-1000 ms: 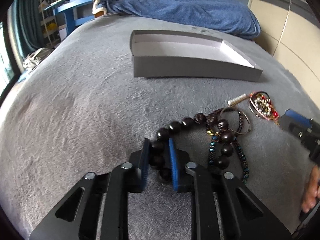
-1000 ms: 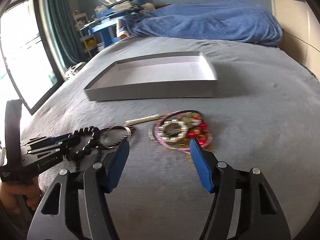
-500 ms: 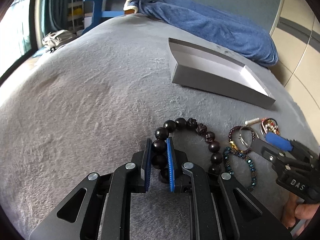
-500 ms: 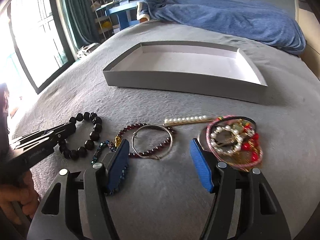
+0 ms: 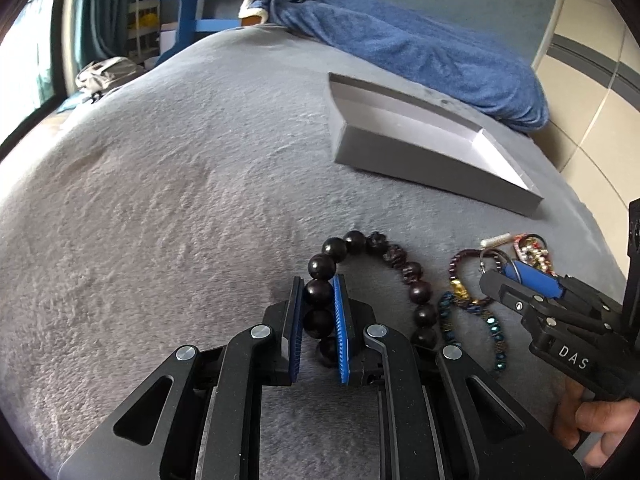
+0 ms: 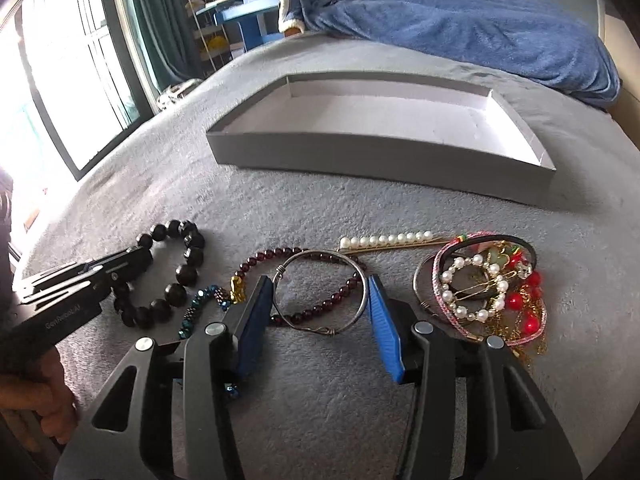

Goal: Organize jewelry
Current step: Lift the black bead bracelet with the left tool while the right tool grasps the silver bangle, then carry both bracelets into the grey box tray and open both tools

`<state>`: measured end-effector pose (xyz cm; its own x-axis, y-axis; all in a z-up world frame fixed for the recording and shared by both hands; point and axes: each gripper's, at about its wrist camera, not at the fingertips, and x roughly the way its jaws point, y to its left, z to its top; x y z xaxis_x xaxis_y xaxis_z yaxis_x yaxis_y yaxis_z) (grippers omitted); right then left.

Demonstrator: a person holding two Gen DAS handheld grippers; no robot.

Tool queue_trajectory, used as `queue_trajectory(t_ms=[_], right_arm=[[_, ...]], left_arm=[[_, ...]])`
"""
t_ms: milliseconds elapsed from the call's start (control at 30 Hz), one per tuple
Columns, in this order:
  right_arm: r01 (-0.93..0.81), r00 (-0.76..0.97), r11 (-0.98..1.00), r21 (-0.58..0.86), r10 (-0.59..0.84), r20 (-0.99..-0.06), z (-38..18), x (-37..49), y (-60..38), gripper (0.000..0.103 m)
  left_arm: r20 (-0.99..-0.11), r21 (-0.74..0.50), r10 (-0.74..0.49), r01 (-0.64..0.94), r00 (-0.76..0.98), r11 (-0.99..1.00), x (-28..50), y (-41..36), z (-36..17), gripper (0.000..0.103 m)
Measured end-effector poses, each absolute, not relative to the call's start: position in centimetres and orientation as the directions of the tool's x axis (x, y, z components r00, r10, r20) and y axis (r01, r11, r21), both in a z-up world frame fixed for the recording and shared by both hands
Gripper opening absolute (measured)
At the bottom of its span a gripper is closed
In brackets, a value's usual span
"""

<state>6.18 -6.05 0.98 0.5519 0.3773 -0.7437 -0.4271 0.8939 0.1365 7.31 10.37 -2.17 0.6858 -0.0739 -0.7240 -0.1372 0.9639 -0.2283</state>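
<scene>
Picking-up step, both hands at once. Left claw (image 5: 318,312) clamped narrow on the black bead bracelet (image 5: 376,276), lying on the grey bed (image 5: 180,200). Right claw (image 6: 318,312) closing around the thin silver bangle (image 6: 320,292), bangle between the blue pads, apparently not yet pinched. Next, probably: finish the squeeze, lift, carry to the empty grey box (image 6: 380,156) beyond. Beads round, glossy, hard, strung loosely, likely to sag. Bangle a stiff wire ring, overlapping a dark red bead bracelet (image 6: 320,312), apt to snag it. Bed cover plush, soft.
</scene>
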Motion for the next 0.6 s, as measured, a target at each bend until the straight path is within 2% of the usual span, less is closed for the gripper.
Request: queue_trajectory(t_ms=[200, 600], right_arm=[[-0.419, 0.578, 0.891, 0.177, 0.412, -0.704, 2.4, 5.8, -7.4, 0.048], [-0.392, 0.64, 0.906, 0.159, 0.393, -0.661, 5.7, 8.4, -10.5, 0.048]], left_arm=[[-0.671, -0.257, -0.131, -0.064, 0.73, 0.964, 6.9, 9.5, 0.4, 0.015], [-0.571, -0.281, -0.236, 0.083, 0.786, 0.956, 9.5, 7.2, 7.3, 0.015]])
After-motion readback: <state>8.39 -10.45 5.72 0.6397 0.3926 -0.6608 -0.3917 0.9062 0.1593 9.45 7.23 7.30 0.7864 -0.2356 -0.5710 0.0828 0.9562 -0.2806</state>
